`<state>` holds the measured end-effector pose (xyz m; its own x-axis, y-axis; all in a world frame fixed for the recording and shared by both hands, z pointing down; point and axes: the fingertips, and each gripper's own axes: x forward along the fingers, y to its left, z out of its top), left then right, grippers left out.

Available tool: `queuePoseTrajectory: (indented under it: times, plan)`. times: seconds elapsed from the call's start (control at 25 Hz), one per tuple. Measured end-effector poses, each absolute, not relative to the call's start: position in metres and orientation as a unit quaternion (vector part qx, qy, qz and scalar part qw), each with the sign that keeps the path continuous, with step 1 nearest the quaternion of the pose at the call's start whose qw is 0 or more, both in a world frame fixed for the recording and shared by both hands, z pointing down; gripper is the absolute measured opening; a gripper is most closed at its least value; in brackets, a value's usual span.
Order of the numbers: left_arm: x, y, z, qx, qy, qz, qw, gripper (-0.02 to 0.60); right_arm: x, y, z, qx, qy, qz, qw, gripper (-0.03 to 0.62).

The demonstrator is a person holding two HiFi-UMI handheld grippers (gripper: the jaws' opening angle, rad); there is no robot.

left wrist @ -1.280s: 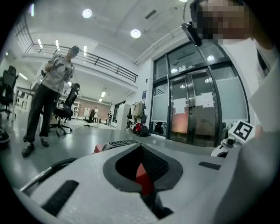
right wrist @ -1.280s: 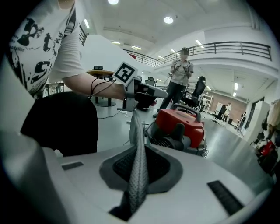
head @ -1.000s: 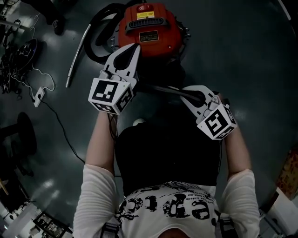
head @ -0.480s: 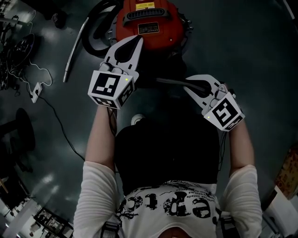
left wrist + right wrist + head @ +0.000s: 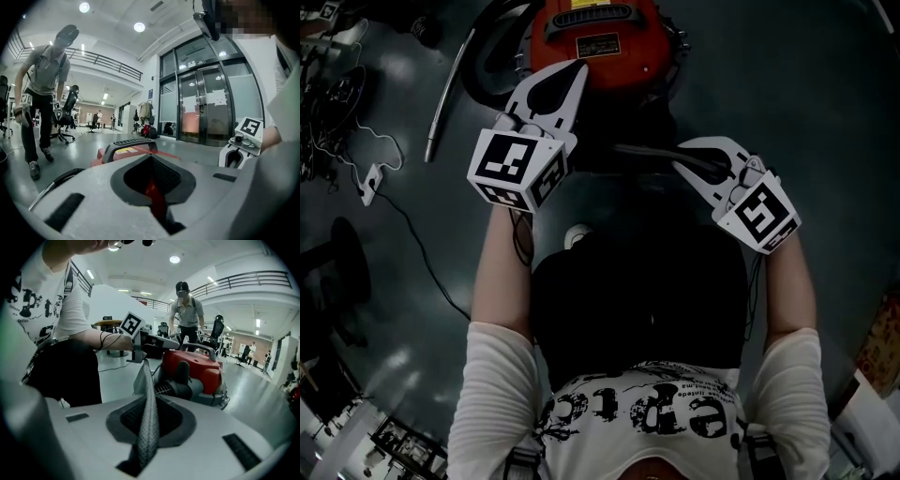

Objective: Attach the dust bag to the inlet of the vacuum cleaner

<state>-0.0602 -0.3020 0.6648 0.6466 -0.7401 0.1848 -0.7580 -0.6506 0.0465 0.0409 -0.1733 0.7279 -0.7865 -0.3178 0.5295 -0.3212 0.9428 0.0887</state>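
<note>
A red vacuum cleaner (image 5: 600, 37) stands on the dark floor in front of the person. My right gripper (image 5: 682, 157) is shut on a fold of the grey mesh dust bag (image 5: 147, 413). In the head view the bag (image 5: 637, 150) stretches as a dark strip from those jaws toward the vacuum's near side. The vacuum's black round inlet (image 5: 185, 389) shows just past the bag. My left gripper (image 5: 575, 70) points at the vacuum's near edge, its jaws together. In the left gripper view only a thin red sliver shows between them. I cannot tell whether it touches the bag.
A black hose and a metal wand (image 5: 448, 94) lie left of the vacuum. A white cable and a power strip (image 5: 370, 183) trail across the floor further left. A person in a cap (image 5: 44, 93) stands beyond the vacuum. Glass doors (image 5: 206, 108) close the far side.
The vacuum sits higher in the head view as the view drifted. Both grippers keep their places beside it, and the right one still holds the bag.
</note>
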Motion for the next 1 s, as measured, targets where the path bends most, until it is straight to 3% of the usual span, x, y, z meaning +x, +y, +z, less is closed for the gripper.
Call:
queuePoseTrajectory:
  times: [0.64, 1.0]
  plan:
    - [-0.062, -0.3, 0.663, 0.91, -0.396, 0.055, 0.114, 0.002, 0.038, -0.176, 0.723, 0.179, -0.945, 0.02, 0.273, 0.028]
    - [-0.059, -0.302, 0.668, 0.912, -0.388, 0.084, 0.106, 0.002, 0.05, -0.183, 0.731, 0.178, -0.948, 0.032, 0.262, 0.031]
